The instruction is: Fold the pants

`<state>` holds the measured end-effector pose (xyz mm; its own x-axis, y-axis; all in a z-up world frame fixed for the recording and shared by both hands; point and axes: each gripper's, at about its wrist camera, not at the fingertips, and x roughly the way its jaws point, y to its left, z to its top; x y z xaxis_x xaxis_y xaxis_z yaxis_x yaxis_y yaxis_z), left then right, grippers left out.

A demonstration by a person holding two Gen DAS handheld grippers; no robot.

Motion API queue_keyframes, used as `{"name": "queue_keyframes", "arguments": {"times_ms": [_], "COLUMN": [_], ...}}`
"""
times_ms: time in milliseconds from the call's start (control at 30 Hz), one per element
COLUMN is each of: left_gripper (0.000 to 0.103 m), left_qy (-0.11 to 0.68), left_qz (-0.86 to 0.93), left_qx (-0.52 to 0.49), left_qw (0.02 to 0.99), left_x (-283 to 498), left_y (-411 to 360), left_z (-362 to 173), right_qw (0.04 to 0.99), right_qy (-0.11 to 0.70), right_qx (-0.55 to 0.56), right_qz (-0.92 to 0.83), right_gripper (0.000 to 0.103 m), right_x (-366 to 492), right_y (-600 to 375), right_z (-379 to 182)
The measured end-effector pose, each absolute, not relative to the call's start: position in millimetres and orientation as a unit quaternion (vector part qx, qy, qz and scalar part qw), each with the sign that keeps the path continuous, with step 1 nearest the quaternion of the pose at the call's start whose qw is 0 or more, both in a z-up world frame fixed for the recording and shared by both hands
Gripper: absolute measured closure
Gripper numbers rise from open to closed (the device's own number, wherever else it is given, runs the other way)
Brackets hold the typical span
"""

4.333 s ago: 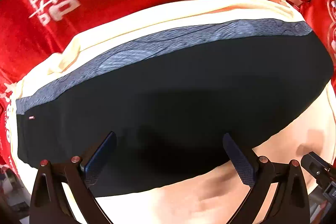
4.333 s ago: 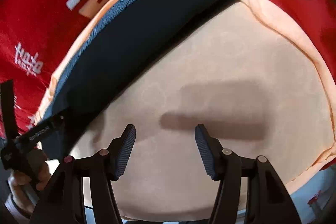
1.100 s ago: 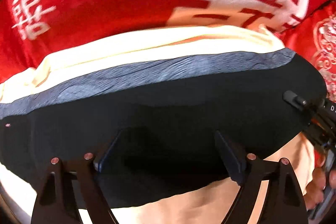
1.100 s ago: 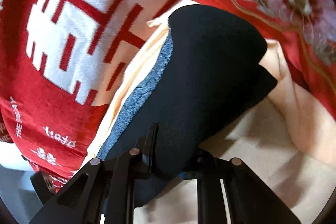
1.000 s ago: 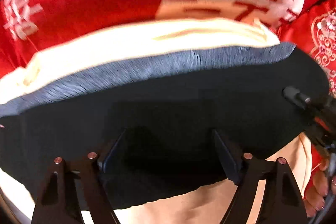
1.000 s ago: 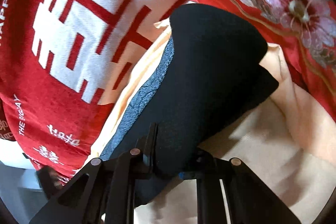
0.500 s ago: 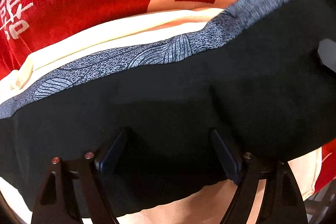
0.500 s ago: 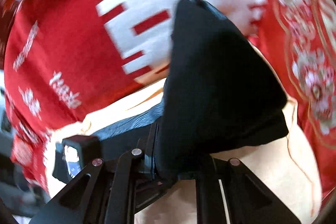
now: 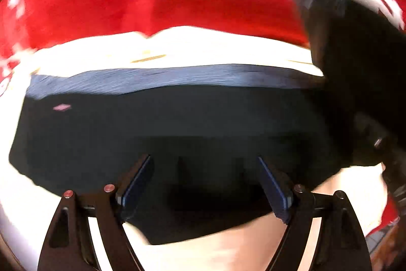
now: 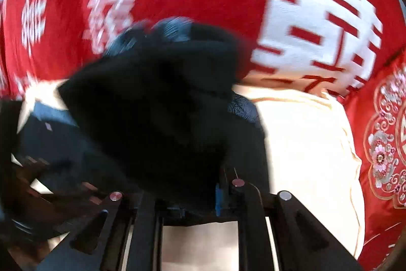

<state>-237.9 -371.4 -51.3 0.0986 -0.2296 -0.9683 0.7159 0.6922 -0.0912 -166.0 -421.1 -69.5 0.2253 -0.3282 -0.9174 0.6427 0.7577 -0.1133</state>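
The black pants (image 9: 177, 128) with a grey-blue waistband (image 9: 162, 80) lie on a cream cloth (image 9: 177, 47). My left gripper (image 9: 205, 182) is open, its fingers spread low over the pants' near edge. My right gripper (image 10: 187, 194) is shut on the right end of the pants (image 10: 152, 113) and holds it lifted and swung over the rest of the garment. That lifted end shows in the left wrist view (image 9: 355, 83) at the right. Both views are blurred by motion.
A red blanket with white characters (image 10: 317, 29) covers the surface behind the cream cloth (image 10: 304, 149). A red embroidered cushion (image 10: 385, 144) lies at the right. The left gripper's body (image 10: 30, 189) shows at the lower left of the right wrist view.
My right gripper closed on the pants' right end, lifted it and is carrying it leftward over the garment. My left gripper stayed open over the pants' near edge.
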Motion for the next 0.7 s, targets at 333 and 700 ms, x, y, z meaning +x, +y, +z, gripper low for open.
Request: {"name": "queue_keyframes", "arguments": {"times_ms": [333,700], "left_gripper": [0.02,0.02], "left_qy": [0.599,0.608], "left_qz": [-0.262,-0.397], "left_qx": [0.216,0.165], "left_qw": [0.725,0.667], "left_x": [-177.4,-204.8], "left_y": [-283.9,-338.1], "left_z": [-68.4,-23.9], "right_qw": [0.736,0.75], "right_qy": [0.59,0.54], "right_qx": [0.045,0.24], "right_qz": [-0.328,-0.295], "right_gripper": [0.042,0.04], "right_x": [-135.8,-231.0], "right_y": [-345.9,-381.0], "right_z": [-108.2,-52.4]}}
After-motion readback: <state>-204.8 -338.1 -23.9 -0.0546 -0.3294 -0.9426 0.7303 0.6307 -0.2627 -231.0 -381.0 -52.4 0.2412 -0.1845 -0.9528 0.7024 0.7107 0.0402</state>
